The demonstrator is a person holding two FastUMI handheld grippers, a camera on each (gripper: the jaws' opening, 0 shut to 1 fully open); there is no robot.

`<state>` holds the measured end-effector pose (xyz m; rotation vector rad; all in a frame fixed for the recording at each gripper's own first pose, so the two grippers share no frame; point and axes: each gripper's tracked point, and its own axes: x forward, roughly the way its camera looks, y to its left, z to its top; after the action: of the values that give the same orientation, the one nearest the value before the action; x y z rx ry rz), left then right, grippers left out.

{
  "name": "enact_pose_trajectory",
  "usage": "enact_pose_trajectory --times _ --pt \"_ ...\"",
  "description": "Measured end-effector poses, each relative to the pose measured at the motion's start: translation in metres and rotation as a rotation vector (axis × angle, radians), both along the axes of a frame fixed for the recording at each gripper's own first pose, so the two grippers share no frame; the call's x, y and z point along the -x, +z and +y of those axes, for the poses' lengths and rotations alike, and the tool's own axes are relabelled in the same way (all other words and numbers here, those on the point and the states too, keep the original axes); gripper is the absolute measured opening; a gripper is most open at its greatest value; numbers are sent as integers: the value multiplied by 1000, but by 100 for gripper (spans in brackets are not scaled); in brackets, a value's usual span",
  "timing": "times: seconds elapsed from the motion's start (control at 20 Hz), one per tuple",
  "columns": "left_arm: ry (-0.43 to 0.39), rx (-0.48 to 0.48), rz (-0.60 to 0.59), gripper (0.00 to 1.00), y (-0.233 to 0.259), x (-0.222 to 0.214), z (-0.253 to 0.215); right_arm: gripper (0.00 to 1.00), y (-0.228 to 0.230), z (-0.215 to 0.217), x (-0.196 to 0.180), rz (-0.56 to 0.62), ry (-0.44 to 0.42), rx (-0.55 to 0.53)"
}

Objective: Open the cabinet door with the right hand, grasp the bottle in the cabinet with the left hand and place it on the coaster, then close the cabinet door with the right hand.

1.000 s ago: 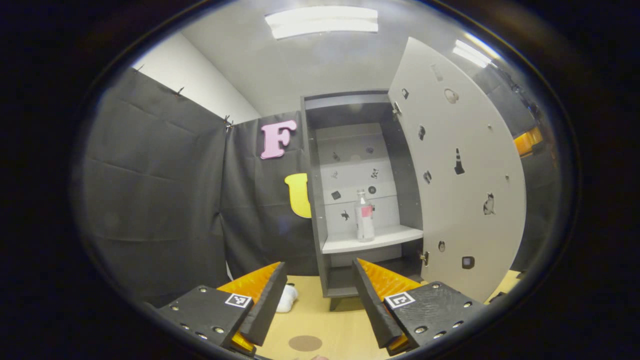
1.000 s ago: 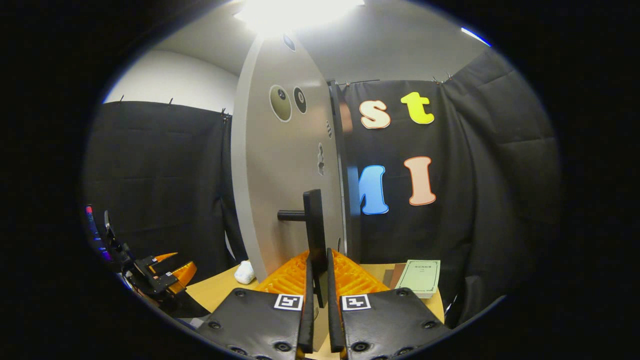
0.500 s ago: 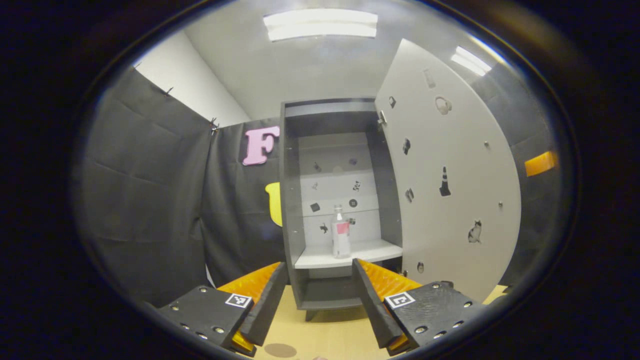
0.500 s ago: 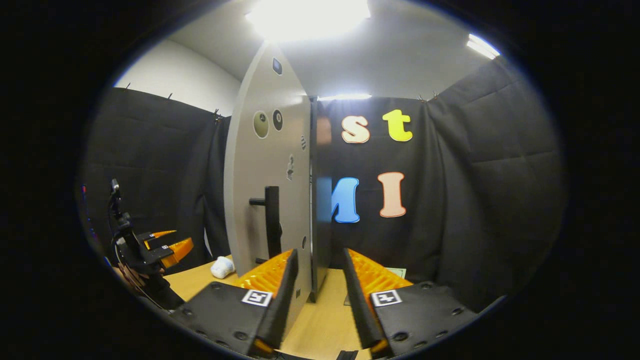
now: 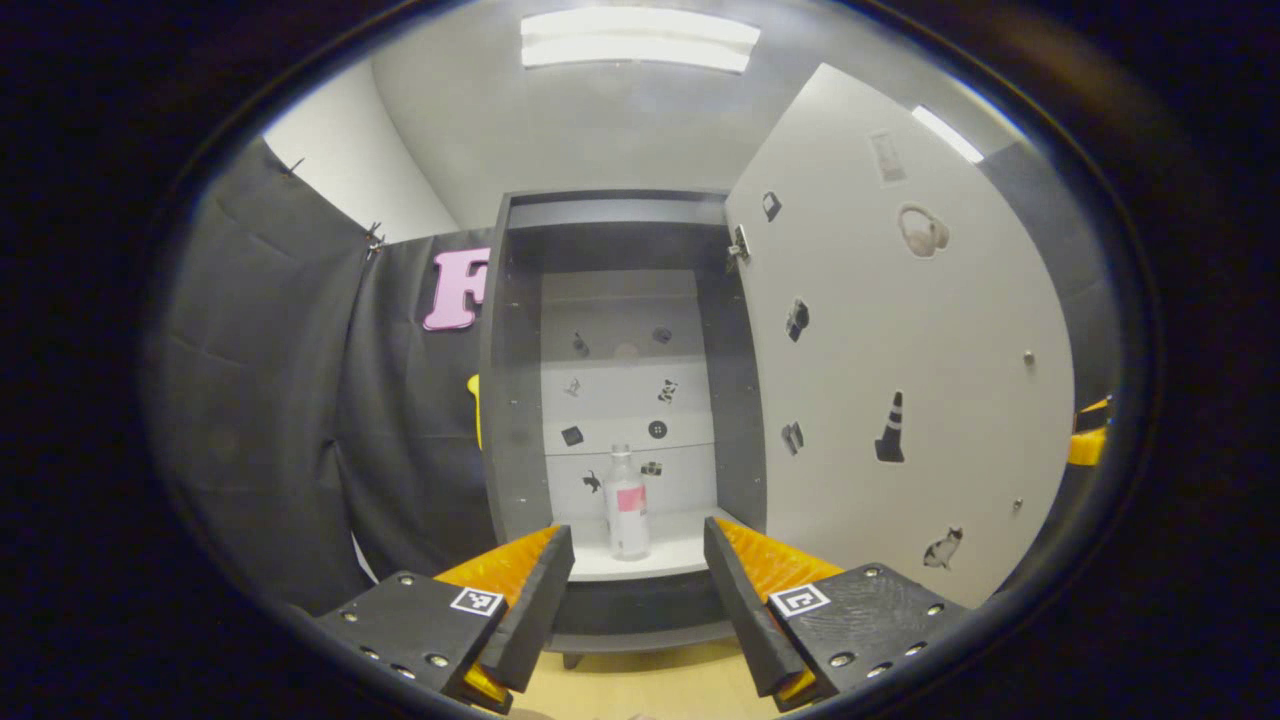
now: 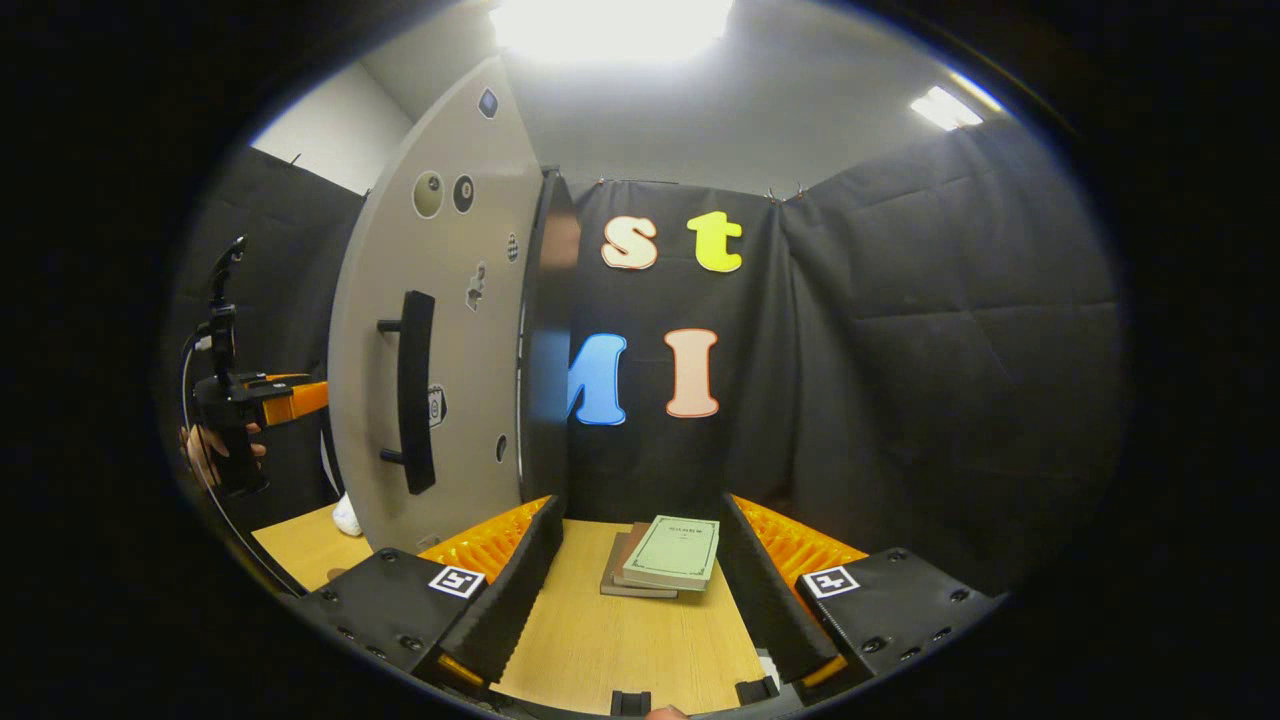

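While both tools wait, near to far:
Left tool (image 5: 630, 585): spread wide, empty, aimed at 12 o'clock.
Right tool (image 6: 640, 585): spread wide, empty, above the counter (image 6: 620, 640).
Bottle (image 5: 627, 503): upright on cabinet shelf (image 5: 680, 555); likely light, slippery; grip mid-body.
Cabinet door (image 5: 900, 350): open, at 2 o'clock.

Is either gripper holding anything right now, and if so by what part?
Nothing is held. The left gripper is open, short of the bottle on the shelf. The right gripper is open, off the door handle.
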<state>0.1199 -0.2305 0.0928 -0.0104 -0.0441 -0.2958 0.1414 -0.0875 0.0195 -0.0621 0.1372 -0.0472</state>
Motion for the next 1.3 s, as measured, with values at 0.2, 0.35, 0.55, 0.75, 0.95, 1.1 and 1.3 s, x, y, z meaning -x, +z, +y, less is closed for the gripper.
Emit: enact_pose_trajectory --times 0.2,0.35,0.55,0.75,0.95,1.1,1.3 --pt "-45 4 14 80 0 -61 -12 99 -11 -23 5 35 -116 7" --pt "-81 19 31 80 -9 -108 -27 99 -11 -33 3 41 -182 19" --pt "-122 28 55 80 -29 -162 -46 99 -14 -38 0 40 -263 4" --pt "-147 18 66 80 -48 -207 -57 99 -18 -41 -6 53 -329 16" --pt "-158 22 103 80 -72 -243 -61 99 -21 -41 -13 57 -377 26" --pt "-160 7 124 79 -87 -266 -65 100 -28 -38 -20 68 -399 18" --pt "-151 -21 137 79 -103 -287 -65 100 -35 -35 -23 88 -412 25"
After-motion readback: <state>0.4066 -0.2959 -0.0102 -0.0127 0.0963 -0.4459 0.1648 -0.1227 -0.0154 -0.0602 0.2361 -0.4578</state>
